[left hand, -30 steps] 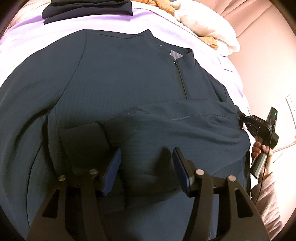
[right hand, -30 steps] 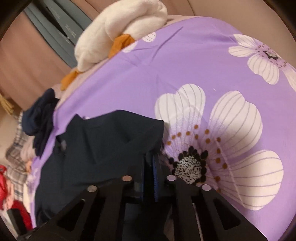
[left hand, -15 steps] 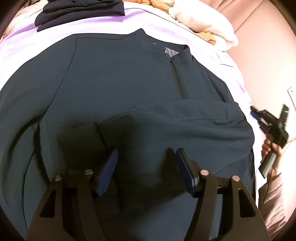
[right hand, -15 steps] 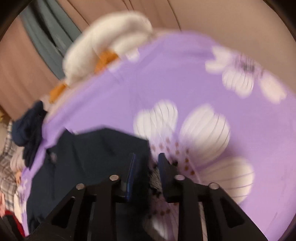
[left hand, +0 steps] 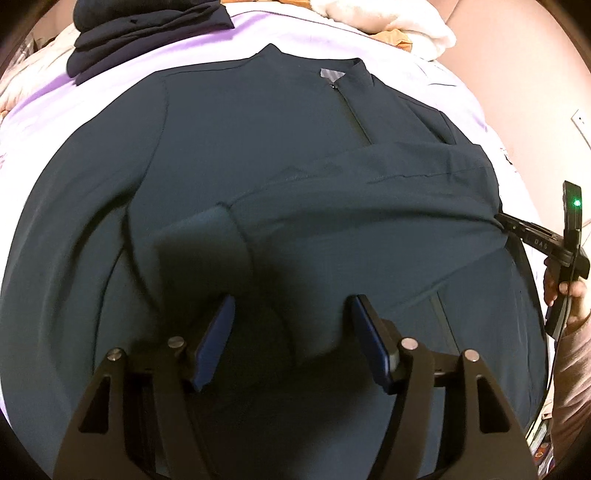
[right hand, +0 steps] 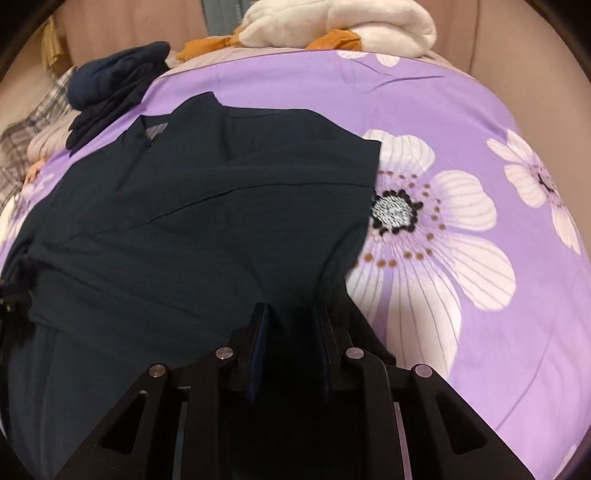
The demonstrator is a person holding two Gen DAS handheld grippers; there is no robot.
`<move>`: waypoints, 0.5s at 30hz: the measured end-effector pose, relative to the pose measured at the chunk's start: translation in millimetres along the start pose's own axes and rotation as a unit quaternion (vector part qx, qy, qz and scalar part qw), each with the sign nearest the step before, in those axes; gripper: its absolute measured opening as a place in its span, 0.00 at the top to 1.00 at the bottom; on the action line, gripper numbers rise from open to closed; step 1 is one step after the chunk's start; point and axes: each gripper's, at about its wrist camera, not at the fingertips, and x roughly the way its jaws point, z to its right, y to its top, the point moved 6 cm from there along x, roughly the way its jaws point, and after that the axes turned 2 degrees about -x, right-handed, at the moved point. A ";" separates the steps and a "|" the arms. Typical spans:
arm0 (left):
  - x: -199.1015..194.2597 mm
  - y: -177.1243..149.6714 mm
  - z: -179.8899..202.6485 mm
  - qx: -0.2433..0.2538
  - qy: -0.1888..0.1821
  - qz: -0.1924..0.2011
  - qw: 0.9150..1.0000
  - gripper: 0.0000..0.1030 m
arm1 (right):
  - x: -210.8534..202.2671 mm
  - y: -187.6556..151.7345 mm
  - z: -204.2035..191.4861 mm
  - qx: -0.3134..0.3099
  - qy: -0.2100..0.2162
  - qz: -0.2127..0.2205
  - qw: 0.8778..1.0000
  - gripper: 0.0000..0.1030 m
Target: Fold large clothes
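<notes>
Jacket point(left hand: 229, 155), dark teal with a short zip at the collar, lies spread front-up on the bed point(right hand: 461, 122), and both hand-held grippers hang over it, pointing steeply down.

The left hand-held gripper point(left hand: 291, 332) has its jaws spread, blue pads well apart, with nothing pinched; only flat cloth lies below the gap, in the tool's own shadow. Just beyond its fingers lies the cuff point(left hand: 207, 236) of a sleeve that has been laid crosswise over the chest. That folded sleeve point(left hand: 369, 192) runs out to the jacket's right edge.

The right hand-held gripper point(right hand: 291, 325) sits at that right edge. Its jaws stand a little apart and are closing. Dark cloth fills the view between and under the pads, but I cannot tell whether they press on it. In the left view the same tool point(left hand: 532, 236) shows at the jacket's edge, a green light on its body, with a person's hand point(left hand: 565, 295) around the handle and a pinkish sleeve behind it.

Farther out, the purple bedspread with large white flowers shows bare to the right of the jacket. A heap of dark navy clothes point(left hand: 147, 29) rests beyond the collar. A white plush toy point(right hand: 340, 26) with orange parts lies at the head of the bed.
</notes>
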 end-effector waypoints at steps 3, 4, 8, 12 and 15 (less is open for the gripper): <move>-14.7 -12.5 -8.6 -0.013 0.008 0.002 1.000 0.35 | -16.7 -5.5 -2.9 0.007 -0.013 0.005 1.000 0.78; -21.5 -18.2 -12.8 -0.023 0.005 0.003 1.000 0.33 | -24.7 -6.7 -5.4 0.004 -0.016 0.013 1.000 0.75; -53.0 -48.5 -36.5 -0.092 -0.040 0.018 0.995 0.32 | -54.3 -4.9 -42.4 -0.008 0.031 0.056 0.998 0.61; -82.1 -80.3 -55.3 -0.135 -0.054 0.044 0.988 0.32 | -48.9 1.8 -90.4 -0.033 0.093 0.049 0.994 0.61; -93.8 -95.2 -64.6 -0.158 -0.055 0.053 0.984 0.29 | -31.8 12.9 -143.5 -0.074 0.119 0.031 0.990 0.61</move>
